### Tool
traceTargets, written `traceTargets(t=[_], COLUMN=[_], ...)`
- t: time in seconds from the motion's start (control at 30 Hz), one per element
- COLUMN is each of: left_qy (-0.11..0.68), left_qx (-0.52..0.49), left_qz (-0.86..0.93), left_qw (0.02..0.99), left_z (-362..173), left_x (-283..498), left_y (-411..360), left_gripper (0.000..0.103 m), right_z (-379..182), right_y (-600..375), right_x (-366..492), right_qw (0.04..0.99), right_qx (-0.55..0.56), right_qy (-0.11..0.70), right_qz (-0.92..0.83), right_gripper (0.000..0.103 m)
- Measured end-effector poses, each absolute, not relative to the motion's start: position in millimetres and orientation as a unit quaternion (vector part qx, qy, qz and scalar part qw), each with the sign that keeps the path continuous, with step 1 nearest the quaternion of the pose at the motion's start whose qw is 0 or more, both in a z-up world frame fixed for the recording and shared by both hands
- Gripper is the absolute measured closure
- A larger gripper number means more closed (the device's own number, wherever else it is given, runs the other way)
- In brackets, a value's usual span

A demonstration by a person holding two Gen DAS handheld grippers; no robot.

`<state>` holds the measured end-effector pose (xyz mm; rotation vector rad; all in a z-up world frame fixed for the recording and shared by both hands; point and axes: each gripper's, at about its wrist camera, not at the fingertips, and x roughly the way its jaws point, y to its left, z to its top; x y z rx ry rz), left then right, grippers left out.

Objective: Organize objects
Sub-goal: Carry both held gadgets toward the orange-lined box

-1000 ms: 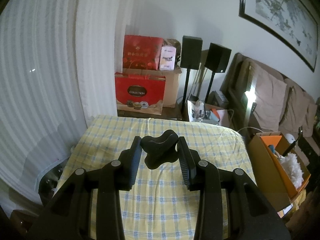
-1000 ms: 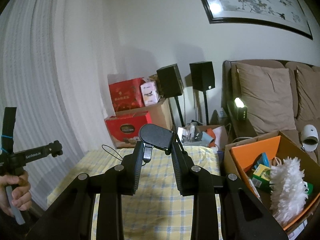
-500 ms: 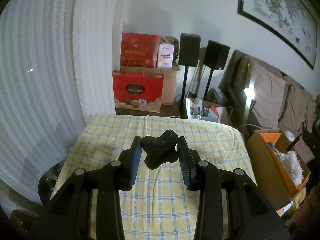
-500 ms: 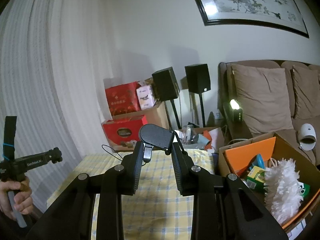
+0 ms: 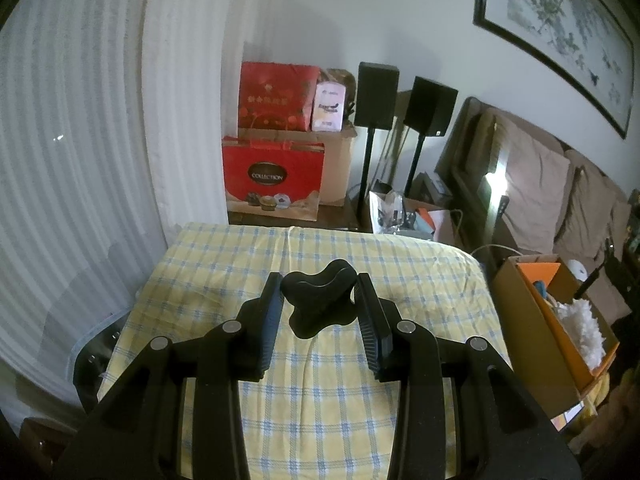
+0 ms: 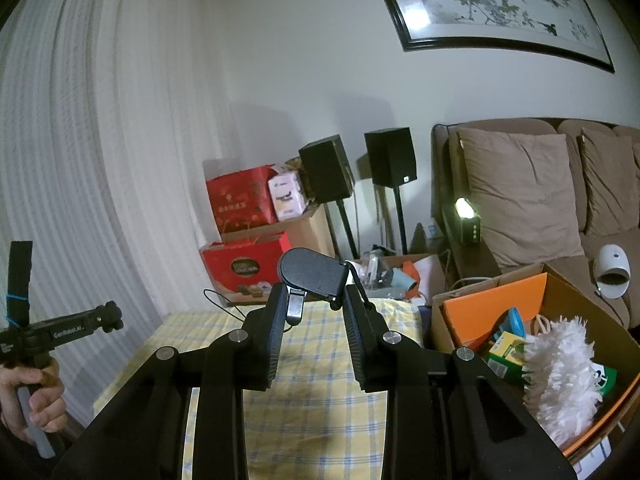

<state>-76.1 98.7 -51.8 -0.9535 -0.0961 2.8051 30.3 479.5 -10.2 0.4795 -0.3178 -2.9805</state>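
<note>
My left gripper (image 5: 318, 286) is shut on a black lobed knob-shaped object (image 5: 318, 304) and holds it above the yellow checked tablecloth (image 5: 320, 400). My right gripper (image 6: 314, 294) is shut on a flat black device (image 6: 312, 272) with a metal clip and a thin cord, held in the air above the same cloth (image 6: 320, 432). The left gripper's handle (image 6: 60, 330) and the hand on it show at the left edge of the right wrist view.
An open cardboard box (image 6: 560, 308) with an orange flap, a white fluffy duster (image 6: 560, 372) and small packages stands right of the table; it also shows in the left wrist view (image 5: 536, 320). Red gift boxes (image 5: 276, 176), two speakers on stands (image 5: 376, 96) and a brown sofa (image 6: 520, 200) lie beyond.
Both grippers keep their hold. The right wrist view has tilted upward a little, and the left wrist view has shifted slightly, showing more floor beyond the table.
</note>
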Motion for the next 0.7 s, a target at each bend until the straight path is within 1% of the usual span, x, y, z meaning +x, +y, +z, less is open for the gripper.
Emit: traceTargets(t=[0.7], left_qy=[-0.027], left_qx=[-0.32], left_qz=[0.942], left_qw=[0.098], left_z=[-50.2], left_x=[-75.7], left_y=[109.2], left_gripper=[0.07], right_z=[-6.5], right_y=[493.1], right_x=[32.2], right_qw=[0.037], right_qx=[0.157], right_qy=[-0.11], right_qz=[-0.981], right_gripper=[0.075])
